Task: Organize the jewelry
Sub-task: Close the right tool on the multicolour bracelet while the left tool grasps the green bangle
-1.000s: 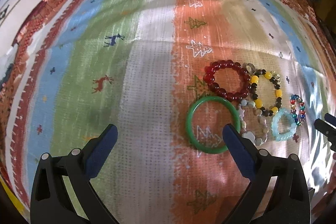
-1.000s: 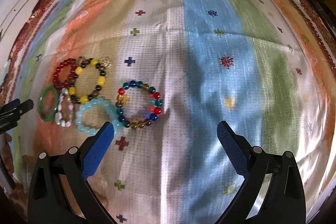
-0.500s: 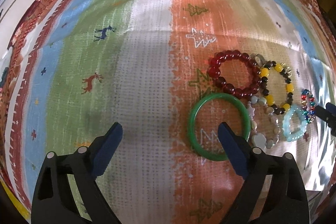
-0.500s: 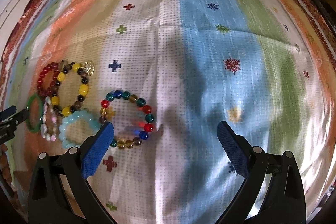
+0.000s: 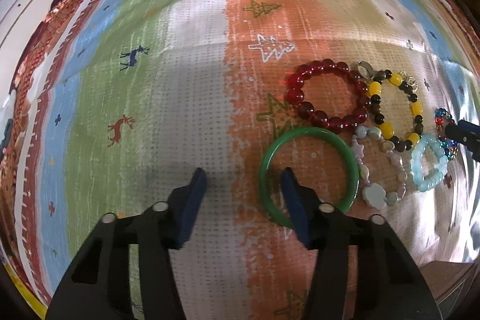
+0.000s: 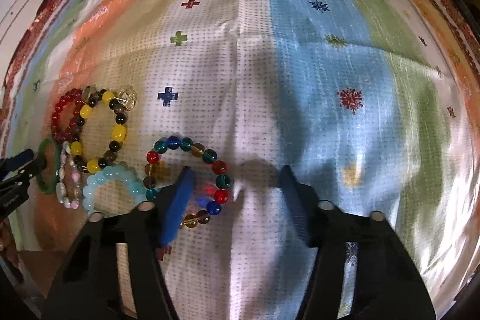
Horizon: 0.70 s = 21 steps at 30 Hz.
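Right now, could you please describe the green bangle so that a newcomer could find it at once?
On the striped tablecloth, find the cluster of bracelets on the orange stripe. The green bangle lies at its near-left edge, below the red bead bracelet. It alone is a smooth solid ring, not beaded.

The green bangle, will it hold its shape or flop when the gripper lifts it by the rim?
The green bangle looks like one solid glossy ring, so probably rigid. Its smooth rim may slip between the left gripper pads, and, being round, it might roll if dropped.

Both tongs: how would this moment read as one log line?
left tongs: open, straddling green bangle rim | right tongs: open, straddling multicolour bead bracelet | nothing lifted
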Motion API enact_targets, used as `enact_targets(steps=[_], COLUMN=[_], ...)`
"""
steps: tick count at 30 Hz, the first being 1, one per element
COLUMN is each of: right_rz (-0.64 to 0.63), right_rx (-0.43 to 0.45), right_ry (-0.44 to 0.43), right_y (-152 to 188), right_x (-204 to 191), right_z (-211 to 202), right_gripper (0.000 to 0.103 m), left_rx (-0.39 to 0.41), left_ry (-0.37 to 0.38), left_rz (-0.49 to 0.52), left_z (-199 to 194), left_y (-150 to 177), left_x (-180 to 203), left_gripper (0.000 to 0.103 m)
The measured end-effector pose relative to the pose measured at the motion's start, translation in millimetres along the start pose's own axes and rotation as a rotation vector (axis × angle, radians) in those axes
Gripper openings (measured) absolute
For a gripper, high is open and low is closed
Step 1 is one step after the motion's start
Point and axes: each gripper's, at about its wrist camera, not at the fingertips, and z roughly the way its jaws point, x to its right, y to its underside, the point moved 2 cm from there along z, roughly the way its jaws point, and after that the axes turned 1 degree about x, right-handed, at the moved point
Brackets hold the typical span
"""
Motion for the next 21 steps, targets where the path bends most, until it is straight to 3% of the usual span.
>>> enact_targets(steps=[4, 6, 10, 21], right_rz=[0.028, 0.031, 0.024, -0.016], right_rx=[-0.005, -0.009, 0.005, 0.102], right_ry=[-0.040, -0.049, -0.040, -0.055], right_y=[-0.1, 0.8, 1.8, 11.6], right_x=[3.4, 3.8, 1.1, -13.6], right_z=[-0.8, -1.9, -4.6, -49.0], right_gripper=[0.017, 0.011, 0.010, 0.010], left_rx=[-0.007, -0.012, -0.021, 0.011], left_ry=[0.009, 0.014, 0.025, 0.101], left_rz=[0.009, 0.020, 0.048, -0.003], left_z=[0.0, -0.1, -2.3, -30.8], left_y=[0.4, 1.5, 5.0, 9.8], left_x=[1.2, 4.5, 11.6, 7.8], left_gripper=[0.025, 0.011, 0.006, 0.007])
